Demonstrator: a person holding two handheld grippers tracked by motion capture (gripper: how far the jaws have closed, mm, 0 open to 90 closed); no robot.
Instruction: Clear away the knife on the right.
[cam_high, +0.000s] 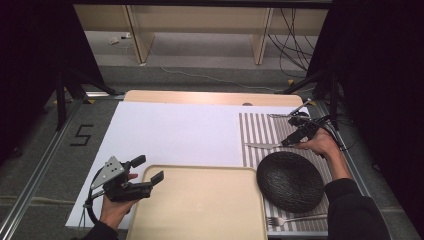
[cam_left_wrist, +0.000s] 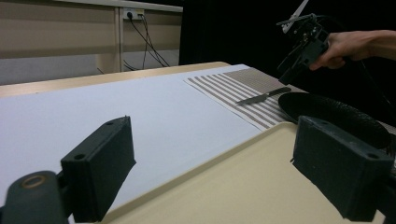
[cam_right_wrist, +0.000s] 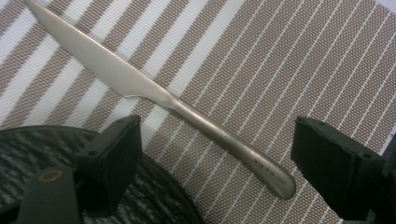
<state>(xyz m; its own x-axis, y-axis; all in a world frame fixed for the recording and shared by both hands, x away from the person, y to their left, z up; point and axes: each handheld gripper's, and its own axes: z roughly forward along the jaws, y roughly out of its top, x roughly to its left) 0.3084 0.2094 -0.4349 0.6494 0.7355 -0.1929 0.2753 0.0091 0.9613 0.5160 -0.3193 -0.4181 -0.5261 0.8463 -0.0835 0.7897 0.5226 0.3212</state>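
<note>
A steel table knife (cam_high: 263, 146) lies on the striped placemat (cam_high: 260, 127), just beyond a black textured plate (cam_high: 290, 181). My right gripper (cam_high: 289, 142) hovers open over the knife's handle end. In the right gripper view the handle (cam_right_wrist: 243, 156) lies between the two wide-apart jaws, and the plate's rim (cam_right_wrist: 32, 140) shows at lower left. My left gripper (cam_high: 148, 169) is open and empty over the far left corner of a beige tray (cam_high: 200, 210). The left gripper view looks across the tray (cam_left_wrist: 224, 186) toward the knife (cam_left_wrist: 264, 95), the plate (cam_left_wrist: 331, 114) and the right gripper (cam_left_wrist: 299, 58).
A fork (cam_high: 295, 219) lies on the placemat in front of the plate. A white sheet (cam_high: 170, 132) covers the table's middle and left. Black curtains and stand legs flank the table, with cables on the floor behind.
</note>
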